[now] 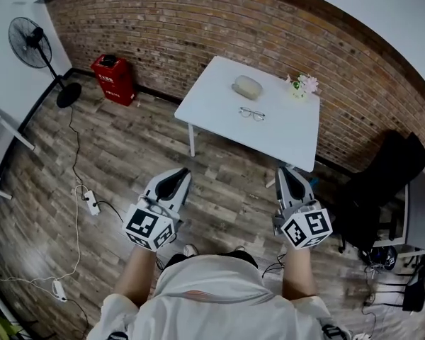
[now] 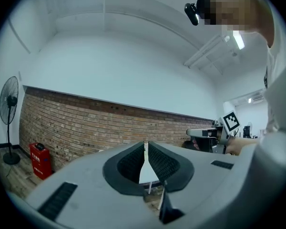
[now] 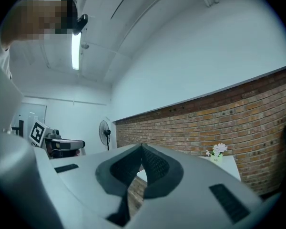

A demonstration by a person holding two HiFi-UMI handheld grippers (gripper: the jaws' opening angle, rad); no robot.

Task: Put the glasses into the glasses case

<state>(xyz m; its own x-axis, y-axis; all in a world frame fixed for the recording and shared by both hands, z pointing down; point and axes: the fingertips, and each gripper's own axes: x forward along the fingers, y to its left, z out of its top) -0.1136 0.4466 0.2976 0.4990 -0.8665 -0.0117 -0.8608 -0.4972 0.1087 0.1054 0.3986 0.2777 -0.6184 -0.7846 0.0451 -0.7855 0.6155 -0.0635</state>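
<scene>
A pair of thin-framed glasses [image 1: 252,113] lies near the middle of the white table [image 1: 205,98]. Behind the glasses sits a beige oval glasses case [image 1: 247,86], closed. Both grippers hang well short of the table, over the wooden floor. My left gripper [image 1: 178,173] is shut with its jaws together and nothing in them; in its own view the tips [image 2: 145,145] meet. My right gripper [image 1: 287,170] is shut and empty too, its tips [image 3: 141,148] touching in the right gripper view.
A small pot of pink flowers [image 1: 301,85] stands at the table's far right corner. A red box [image 1: 114,78] and a standing fan [image 1: 37,47] are by the brick wall at left. A black chair [image 1: 382,183] is at right. Cables and a power strip [image 1: 91,202] lie on the floor.
</scene>
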